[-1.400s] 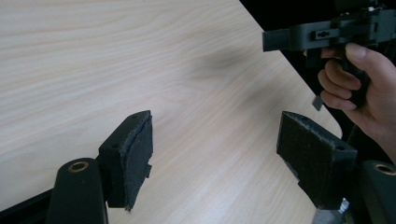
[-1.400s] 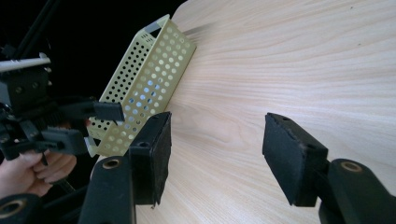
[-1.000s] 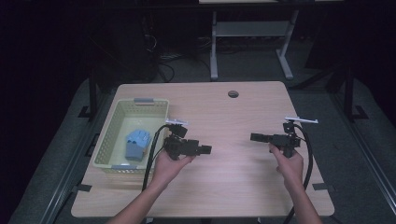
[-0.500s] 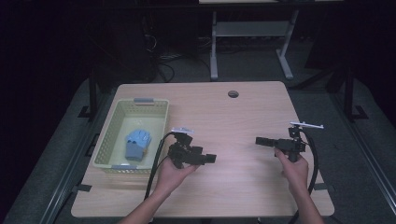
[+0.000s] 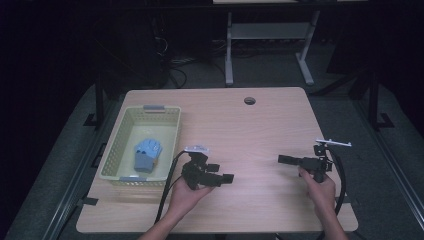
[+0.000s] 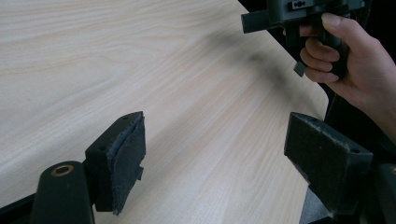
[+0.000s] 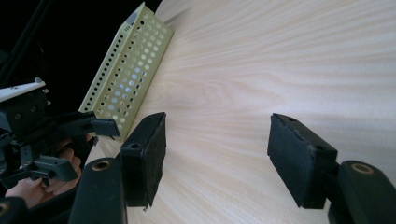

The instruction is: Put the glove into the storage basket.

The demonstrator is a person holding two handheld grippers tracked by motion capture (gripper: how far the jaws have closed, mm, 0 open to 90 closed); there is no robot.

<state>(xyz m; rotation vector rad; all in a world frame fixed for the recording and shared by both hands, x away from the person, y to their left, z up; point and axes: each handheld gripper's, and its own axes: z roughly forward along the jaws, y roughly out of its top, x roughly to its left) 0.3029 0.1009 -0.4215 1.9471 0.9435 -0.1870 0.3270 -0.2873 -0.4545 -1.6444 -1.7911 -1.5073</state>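
Each bare-armed hand carried a black pistol-grip gripper: the left gripper (image 5: 226, 178) bore a pale grey plate and a black trailing cable, the right gripper (image 5: 284, 159) a thin white bar. Blocky black jaws wore fuzzy dark pads (image 6: 130, 156), with brass-ringed pivots.

Dark room, grey floor (image 5: 260, 75), white stand (image 5: 267, 32) behind
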